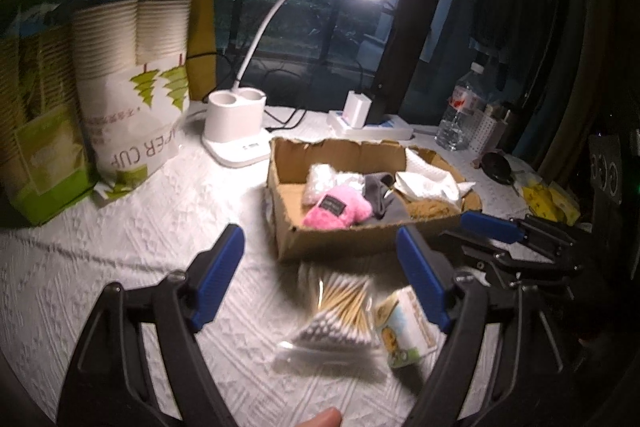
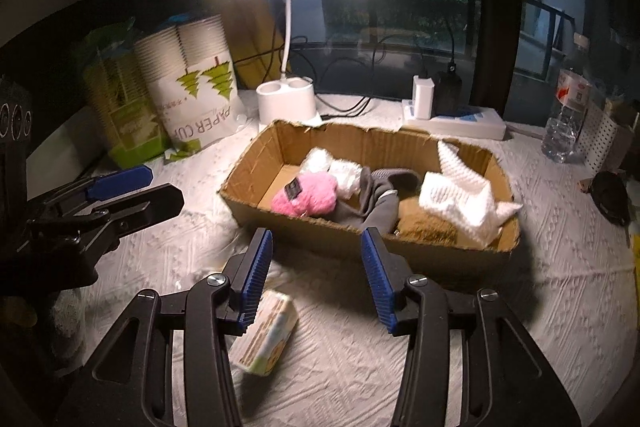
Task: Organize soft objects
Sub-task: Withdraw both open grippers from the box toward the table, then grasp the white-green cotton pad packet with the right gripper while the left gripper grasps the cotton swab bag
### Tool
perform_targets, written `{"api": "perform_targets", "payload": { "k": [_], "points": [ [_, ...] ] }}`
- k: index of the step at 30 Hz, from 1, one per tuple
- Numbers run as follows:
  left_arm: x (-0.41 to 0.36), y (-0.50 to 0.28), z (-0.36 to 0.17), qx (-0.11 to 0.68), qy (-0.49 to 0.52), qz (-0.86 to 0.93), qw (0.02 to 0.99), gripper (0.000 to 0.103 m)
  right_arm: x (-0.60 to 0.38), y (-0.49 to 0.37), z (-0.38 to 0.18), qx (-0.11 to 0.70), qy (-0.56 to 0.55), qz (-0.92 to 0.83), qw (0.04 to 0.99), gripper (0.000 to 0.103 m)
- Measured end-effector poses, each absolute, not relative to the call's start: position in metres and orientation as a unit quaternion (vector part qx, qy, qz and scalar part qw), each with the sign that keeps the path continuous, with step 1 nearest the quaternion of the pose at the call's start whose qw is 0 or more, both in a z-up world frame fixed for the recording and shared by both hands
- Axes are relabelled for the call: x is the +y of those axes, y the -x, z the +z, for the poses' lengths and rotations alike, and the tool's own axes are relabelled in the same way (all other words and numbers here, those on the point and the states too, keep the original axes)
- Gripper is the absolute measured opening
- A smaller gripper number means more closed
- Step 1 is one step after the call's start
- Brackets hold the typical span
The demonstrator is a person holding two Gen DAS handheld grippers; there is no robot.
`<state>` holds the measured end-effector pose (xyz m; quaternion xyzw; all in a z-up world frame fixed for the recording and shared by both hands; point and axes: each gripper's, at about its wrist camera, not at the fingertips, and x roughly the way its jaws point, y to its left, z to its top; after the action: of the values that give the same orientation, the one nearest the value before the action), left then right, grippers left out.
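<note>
An open cardboard box holds a pink plush, a grey cloth, a white knit cloth, a bag of white puffs and a brown fuzzy piece. My left gripper is open and empty above a bag of cotton swabs and a tissue pack. My right gripper is open and empty in front of the box, with the tissue pack below its left finger.
A lit white desk lamp, paper cup bags, a power strip and a water bottle stand behind the box on the white cloth. A black object lies right.
</note>
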<state>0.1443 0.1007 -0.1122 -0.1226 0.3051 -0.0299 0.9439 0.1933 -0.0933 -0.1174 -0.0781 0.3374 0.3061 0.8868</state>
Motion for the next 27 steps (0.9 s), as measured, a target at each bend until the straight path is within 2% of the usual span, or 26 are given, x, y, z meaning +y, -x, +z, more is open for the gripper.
{"api": "perform_targets", "payload": {
  "k": [24,25,27],
  "points": [
    [0.104,-0.123,-0.152,0.343,0.129,-0.009,0.931,0.080,-0.075,-0.166,-0.174,0.401,0.086,0.334,0.849,0.049],
    [0.103,-0.125,-0.154,0.345,0.128,-0.009,0.930,0.080,-0.075,-0.167,-0.176,0.403,0.088,0.333,0.848,0.048],
    [0.100,-0.128,-0.156,0.349,0.126,-0.011,0.928,0.080,-0.077,-0.168,-0.178,0.408,0.080,0.343,0.842,0.039]
  ]
}}
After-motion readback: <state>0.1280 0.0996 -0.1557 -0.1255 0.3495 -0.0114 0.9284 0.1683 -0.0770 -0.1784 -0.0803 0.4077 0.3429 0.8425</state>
